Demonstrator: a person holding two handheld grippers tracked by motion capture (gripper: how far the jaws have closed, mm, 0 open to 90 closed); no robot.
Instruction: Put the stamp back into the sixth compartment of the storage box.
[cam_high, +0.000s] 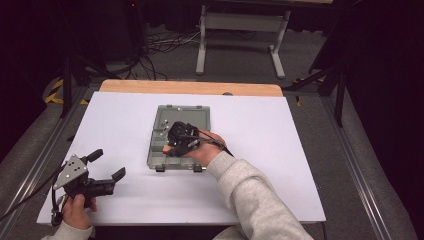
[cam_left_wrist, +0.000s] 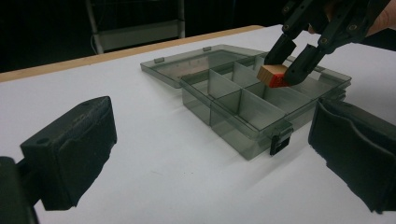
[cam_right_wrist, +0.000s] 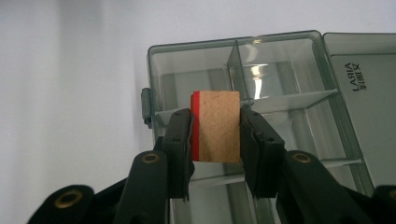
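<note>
A smoky clear plastic organiser box (cam_high: 165, 159) lies open mid-table, its lid (cam_high: 186, 114) folded flat behind it and its dividers (cam_left_wrist: 224, 88) forming several compartments. My right gripper (cam_right_wrist: 215, 135) is shut on a small wooden block with one red face (cam_right_wrist: 217, 126). It holds the block (cam_left_wrist: 272, 75) just above the box's compartments (cam_right_wrist: 275, 74). From the high view that gripper (cam_high: 181, 142) hangs over the box's middle. My left gripper (cam_high: 110, 166) rests near the table's front left corner, open, with nothing between its jaws; it faces the box (cam_left_wrist: 243, 126).
The white table top (cam_high: 260, 125) has a wooden strip (cam_high: 190, 88) along its far edge. Beyond it stand a grey metal frame (cam_high: 240, 35) and loose cables (cam_high: 160, 45) on the floor. A grey sleeve (cam_high: 255, 200) reaches in from the bottom.
</note>
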